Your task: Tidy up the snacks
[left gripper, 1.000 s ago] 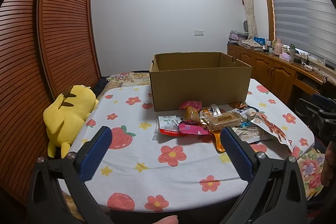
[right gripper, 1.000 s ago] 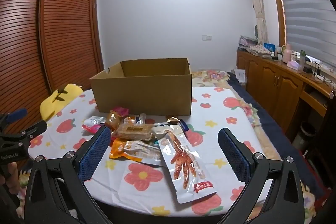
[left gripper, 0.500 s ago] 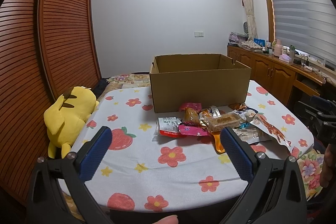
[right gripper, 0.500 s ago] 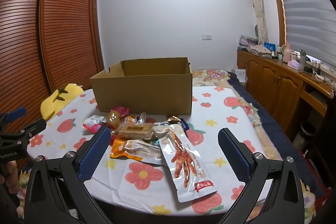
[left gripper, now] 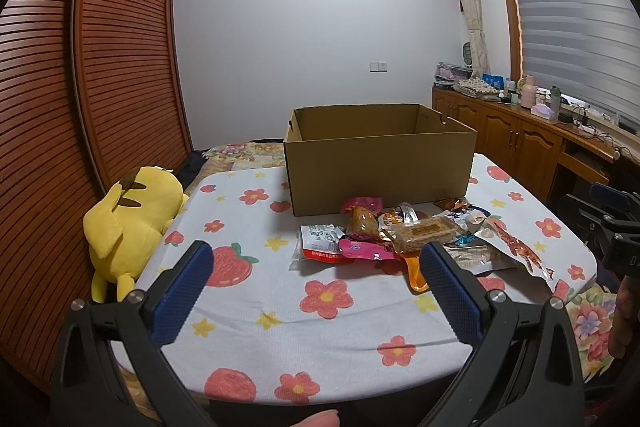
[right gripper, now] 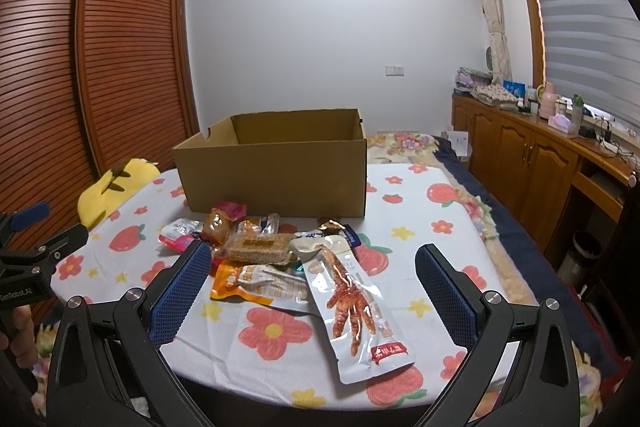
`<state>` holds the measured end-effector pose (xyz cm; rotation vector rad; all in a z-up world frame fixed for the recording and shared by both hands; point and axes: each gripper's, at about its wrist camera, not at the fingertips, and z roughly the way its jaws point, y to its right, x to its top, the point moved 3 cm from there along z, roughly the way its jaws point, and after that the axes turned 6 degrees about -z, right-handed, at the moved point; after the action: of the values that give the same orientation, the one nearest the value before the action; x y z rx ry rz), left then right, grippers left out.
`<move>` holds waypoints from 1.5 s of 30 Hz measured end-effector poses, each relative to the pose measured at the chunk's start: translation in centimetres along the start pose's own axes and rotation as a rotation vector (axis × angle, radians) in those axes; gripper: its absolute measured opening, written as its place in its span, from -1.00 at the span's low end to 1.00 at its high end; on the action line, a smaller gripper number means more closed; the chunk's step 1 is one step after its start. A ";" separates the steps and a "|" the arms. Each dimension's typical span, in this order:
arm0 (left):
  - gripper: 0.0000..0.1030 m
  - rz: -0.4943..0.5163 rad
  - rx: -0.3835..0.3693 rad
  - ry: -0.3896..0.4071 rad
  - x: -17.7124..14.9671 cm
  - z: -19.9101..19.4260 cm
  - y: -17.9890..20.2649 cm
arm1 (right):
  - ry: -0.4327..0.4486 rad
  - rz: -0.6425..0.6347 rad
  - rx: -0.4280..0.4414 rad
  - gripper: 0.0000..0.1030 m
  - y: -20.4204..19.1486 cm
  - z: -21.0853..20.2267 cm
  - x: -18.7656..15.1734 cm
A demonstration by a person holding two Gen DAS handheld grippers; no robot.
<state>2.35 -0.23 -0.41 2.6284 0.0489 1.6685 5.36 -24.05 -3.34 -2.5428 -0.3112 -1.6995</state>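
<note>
Since the earlier frames both views have barely shifted, the snack pile (right gripper: 280, 259) sitting slightly lower in frame. Both the left gripper (left gripper: 316, 285) and right gripper (right gripper: 312, 287) hang wide open and empty at the bottom. Mid-frame, the chicken-foot packet (right gripper: 354, 307) lies nearest; behind stands the cardboard box (right gripper: 276, 179).

cardboard box (left gripper: 380, 167) mid-frame on table (left gripper: 280, 339), toward its far side | snack packets (left gripper: 400, 239) in a heap on table just below box, right of centre | plush toy (left gripper: 128, 223) at frame left, beside table's left edge | cabinet (left gripper: 520, 143) right of box, along the window wall
</note>
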 end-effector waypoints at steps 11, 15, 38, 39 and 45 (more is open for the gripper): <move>1.00 0.000 0.000 0.001 0.0 0.0 0.1 | 0.001 0.003 -0.001 1.00 0.2 0.0 -0.1; 1.00 0.000 0.001 0.001 0.0 0.0 0.1 | 0.004 0.002 0.000 1.00 0.3 -0.4 -0.1; 1.00 0.000 -0.029 -0.082 -1.6 2.6 0.6 | -0.078 -0.009 0.024 1.00 1.6 2.0 -1.7; 1.00 0.001 -0.030 -0.092 -1.8 3.0 0.6 | -0.093 -0.016 0.025 1.00 1.8 2.5 -2.0; 1.00 0.009 -0.072 -0.157 -2.7 4.9 1.3 | -0.157 -0.033 0.054 0.98 2.3 4.2 -3.2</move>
<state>5.62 -1.72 -4.83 2.6986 -0.0262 1.4313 8.47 -25.99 -7.77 -2.6502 -0.4045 -1.4825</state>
